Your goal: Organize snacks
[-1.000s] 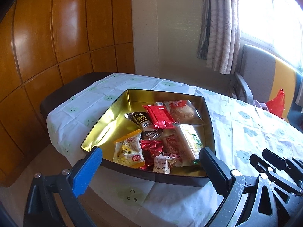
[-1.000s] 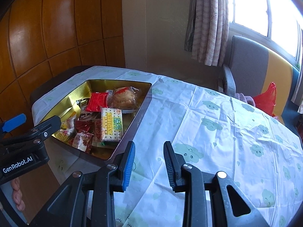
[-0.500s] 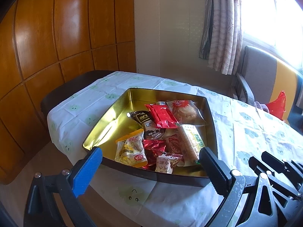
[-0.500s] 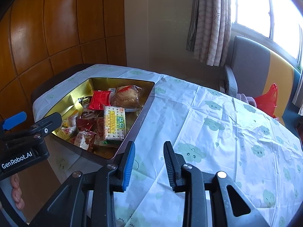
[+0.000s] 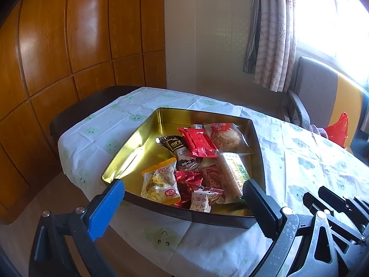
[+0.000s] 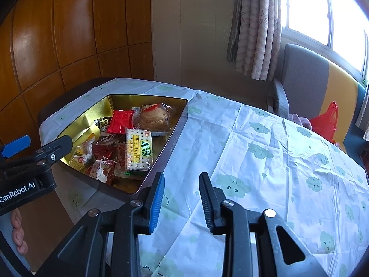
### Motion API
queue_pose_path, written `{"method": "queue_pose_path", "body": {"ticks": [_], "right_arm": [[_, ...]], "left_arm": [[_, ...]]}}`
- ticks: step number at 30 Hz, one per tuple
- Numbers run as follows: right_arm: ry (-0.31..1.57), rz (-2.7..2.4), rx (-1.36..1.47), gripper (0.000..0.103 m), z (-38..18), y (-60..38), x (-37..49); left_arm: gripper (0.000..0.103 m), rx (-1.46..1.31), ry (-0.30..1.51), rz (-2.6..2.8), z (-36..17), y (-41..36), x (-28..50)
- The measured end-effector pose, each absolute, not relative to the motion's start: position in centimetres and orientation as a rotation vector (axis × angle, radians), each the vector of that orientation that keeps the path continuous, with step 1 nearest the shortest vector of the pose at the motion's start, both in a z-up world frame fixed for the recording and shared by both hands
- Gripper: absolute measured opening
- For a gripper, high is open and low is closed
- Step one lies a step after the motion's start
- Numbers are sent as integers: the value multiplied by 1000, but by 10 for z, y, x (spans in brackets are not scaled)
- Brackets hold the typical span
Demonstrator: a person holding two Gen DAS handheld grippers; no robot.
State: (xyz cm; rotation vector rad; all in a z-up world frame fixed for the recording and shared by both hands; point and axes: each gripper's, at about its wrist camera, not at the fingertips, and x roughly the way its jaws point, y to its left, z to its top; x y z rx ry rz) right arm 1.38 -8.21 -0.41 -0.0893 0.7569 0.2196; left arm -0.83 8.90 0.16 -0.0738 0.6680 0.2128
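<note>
A gold-lined tin (image 5: 138, 136) (image 6: 96, 110) stands on the table's left end and holds several wrapped snacks: a yellow packet (image 5: 160, 184), a red packet (image 5: 199, 142), a round pastry (image 5: 227, 136) and a WEIDAN cracker pack (image 6: 138, 150). My left gripper (image 5: 183, 188) is wide open and empty, just in front of the tin's near wall. My right gripper (image 6: 181, 183) is open with a narrow gap and empty, above the cloth to the right of the tin.
A white tablecloth (image 6: 265, 161) with green cloud prints covers the table. A grey and yellow chair (image 6: 306, 80) with a red bag (image 6: 325, 121) stands beyond the far edge. Wooden wall panels (image 5: 69, 46) rise at the left.
Both views have shifted slightly, so the tin sits a little more to the right in each. The grippers' openings are the same.
</note>
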Motion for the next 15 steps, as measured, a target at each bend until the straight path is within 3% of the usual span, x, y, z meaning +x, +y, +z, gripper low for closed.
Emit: {"method": "queue_pose_path", "body": {"ticks": [15], "right_arm": [[760,219,-77,32,-5,-85,15]], "left_arm": [[103,-50,649,216,2,87,-11]]}}
